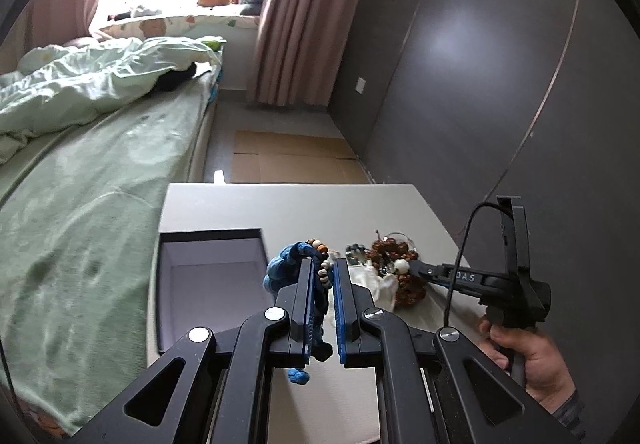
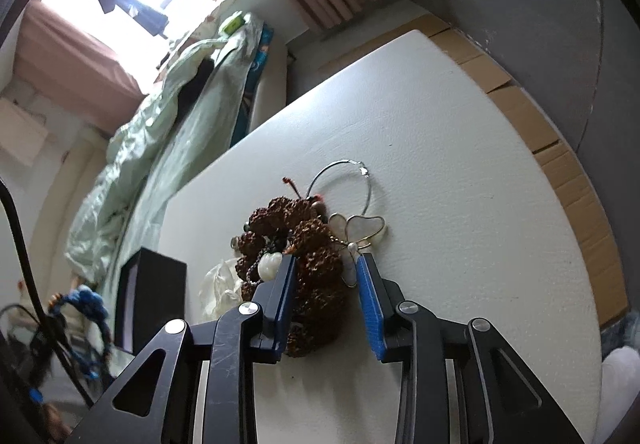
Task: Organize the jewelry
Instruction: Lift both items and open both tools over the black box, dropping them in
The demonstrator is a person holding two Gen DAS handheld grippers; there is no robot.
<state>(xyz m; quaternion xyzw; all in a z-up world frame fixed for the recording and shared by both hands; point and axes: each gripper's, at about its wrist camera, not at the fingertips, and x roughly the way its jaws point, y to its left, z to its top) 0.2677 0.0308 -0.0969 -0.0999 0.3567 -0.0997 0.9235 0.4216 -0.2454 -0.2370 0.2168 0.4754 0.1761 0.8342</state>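
One blue cord bracelet (image 1: 316, 284) sits pinched between the left jaws.

box (image 1: 212, 284) left of jewelry pile (image 1: 394, 264)

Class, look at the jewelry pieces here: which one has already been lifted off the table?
The blue braided cord bracelet with wooden beads, pinched in the left hand-held gripper. The brown seed-bead bracelet, butterfly piece and wire hoop lie on the table.

Black linkage fingers (image 1: 308, 296), blue pads, silver screws, black cable.
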